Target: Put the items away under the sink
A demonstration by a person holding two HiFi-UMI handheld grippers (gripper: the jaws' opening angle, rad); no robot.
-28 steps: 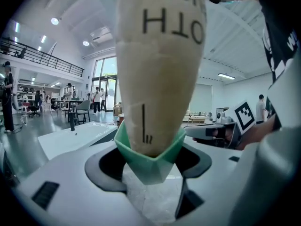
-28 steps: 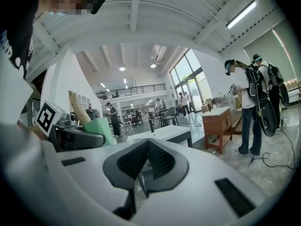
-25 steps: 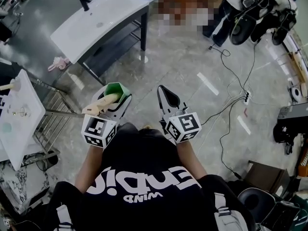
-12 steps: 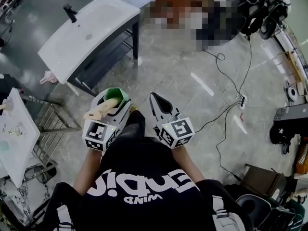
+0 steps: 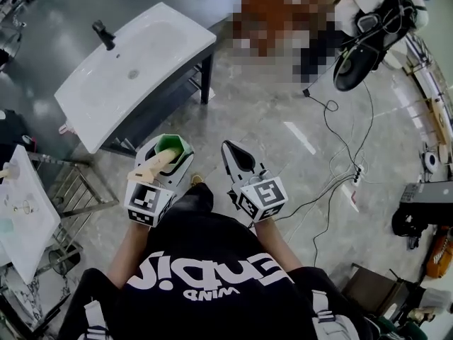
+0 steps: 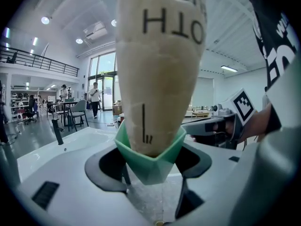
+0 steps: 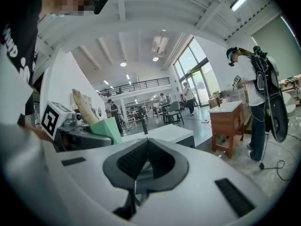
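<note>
My left gripper is shut on a green cup that holds a beige tube with black print; in the left gripper view the green cup sits pinched between the jaws and the beige tube rises out of it. Beside it, my right gripper is shut with nothing in it; its dark pads meet. The white sink on a dark stand with a lower shelf lies ahead to the left, about a step away.
A second white basin on a metal frame stands at the left. Black cables and a power strip cross the grey floor on the right. A wooden cabinet and a person with a backpack are at the far right.
The person has stepped on towards the white sink; it now sits closer and more central in the head view. Both grippers keep their pose, the left still holding the cup and tube.
</note>
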